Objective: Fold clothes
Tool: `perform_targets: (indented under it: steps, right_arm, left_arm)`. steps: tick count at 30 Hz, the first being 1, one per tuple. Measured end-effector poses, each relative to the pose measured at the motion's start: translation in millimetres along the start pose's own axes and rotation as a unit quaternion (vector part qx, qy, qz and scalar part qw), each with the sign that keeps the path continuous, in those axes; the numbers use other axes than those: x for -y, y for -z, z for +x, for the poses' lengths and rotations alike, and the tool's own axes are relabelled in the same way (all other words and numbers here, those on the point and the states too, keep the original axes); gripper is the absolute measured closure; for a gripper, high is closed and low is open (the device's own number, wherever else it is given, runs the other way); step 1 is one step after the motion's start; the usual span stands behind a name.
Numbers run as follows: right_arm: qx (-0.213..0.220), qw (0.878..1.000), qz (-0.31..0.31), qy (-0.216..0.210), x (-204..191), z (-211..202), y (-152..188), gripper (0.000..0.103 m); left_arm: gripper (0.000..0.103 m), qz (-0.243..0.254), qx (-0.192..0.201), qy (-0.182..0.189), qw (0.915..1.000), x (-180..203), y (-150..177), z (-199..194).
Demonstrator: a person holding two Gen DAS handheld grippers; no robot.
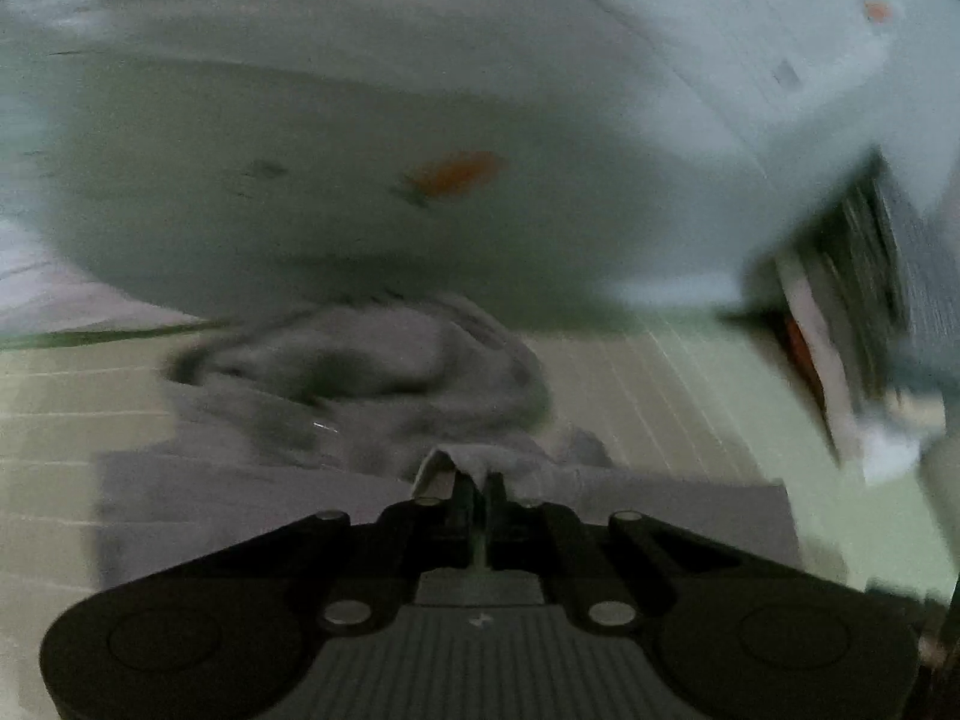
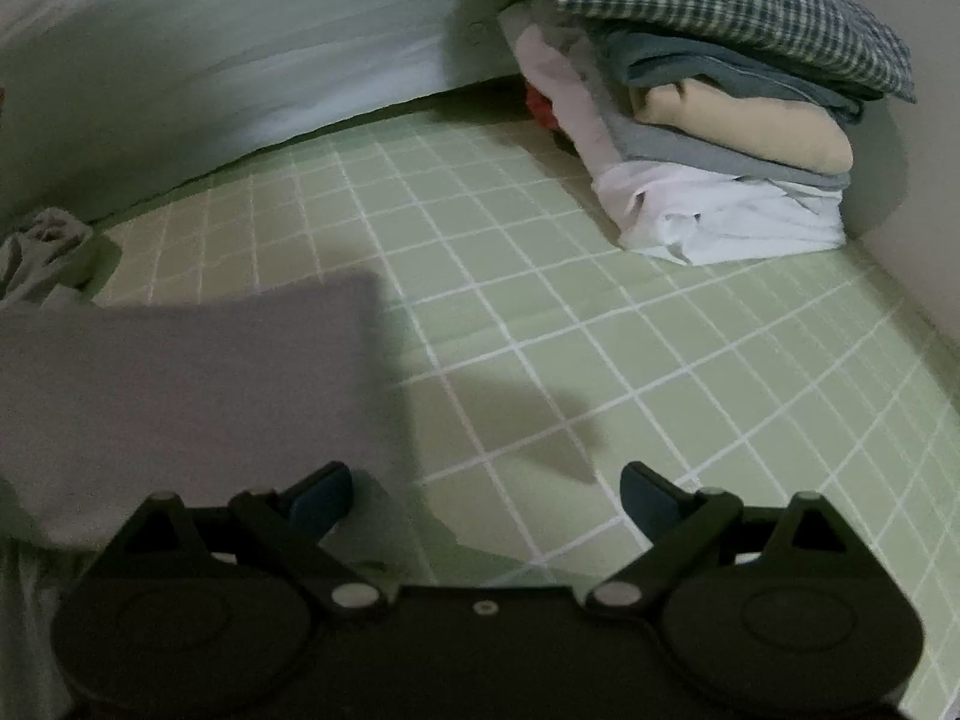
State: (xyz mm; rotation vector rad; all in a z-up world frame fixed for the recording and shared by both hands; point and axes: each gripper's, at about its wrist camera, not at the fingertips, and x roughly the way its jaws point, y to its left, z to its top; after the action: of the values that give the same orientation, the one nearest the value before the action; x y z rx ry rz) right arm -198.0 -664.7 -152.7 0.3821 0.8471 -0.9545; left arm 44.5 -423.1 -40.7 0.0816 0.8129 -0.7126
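Observation:
A grey garment [image 1: 360, 384] lies on the green checked sheet [image 1: 660, 396], part flat and part bunched up. My left gripper [image 1: 477, 480] is shut on a fold of the grey garment at its near edge. The left wrist view is motion-blurred. In the right wrist view the flat part of the grey garment [image 2: 192, 384] lies at the left, with its bunched end [image 2: 48, 252] further back. My right gripper [image 2: 486, 492] is open and empty, just above the sheet [image 2: 660, 360], beside the garment's right edge.
A stack of folded clothes [image 2: 720, 138], topped by a checked shirt [image 2: 720, 6], stands at the back right against the wall. A pale pillow or bedding [image 2: 240, 60] with orange spots [image 1: 456, 171] lies along the back.

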Motion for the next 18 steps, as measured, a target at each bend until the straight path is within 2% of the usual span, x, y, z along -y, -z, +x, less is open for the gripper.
perform_targets:
  steps: [5, 10, 14, 18]
  right_arm:
    - [-0.003, 1.000, -0.028, -0.009, -15, -2, 4, 0.006]
    - [-0.004, 0.998, -0.057, -0.016, -29, -3, 7, 0.006]
    - [-0.004, 0.997, -0.075, -0.020, -39, -4, 8, 0.006]
    - [-0.002, 0.995, -0.094, -0.030, -54, -7, 5, 0.006]
  left_arm:
    - [0.100, -0.061, 0.059, -0.067, 0.9941, -64, -22, -49]
    - [0.100, -0.109, 0.105, -0.149, 0.9773, -131, -34, -89]
    - [0.100, -0.149, 0.121, -0.206, 0.9596, -175, -35, -103]
    - [0.100, -0.192, 0.108, -0.238, 0.9460, -210, -24, -94]
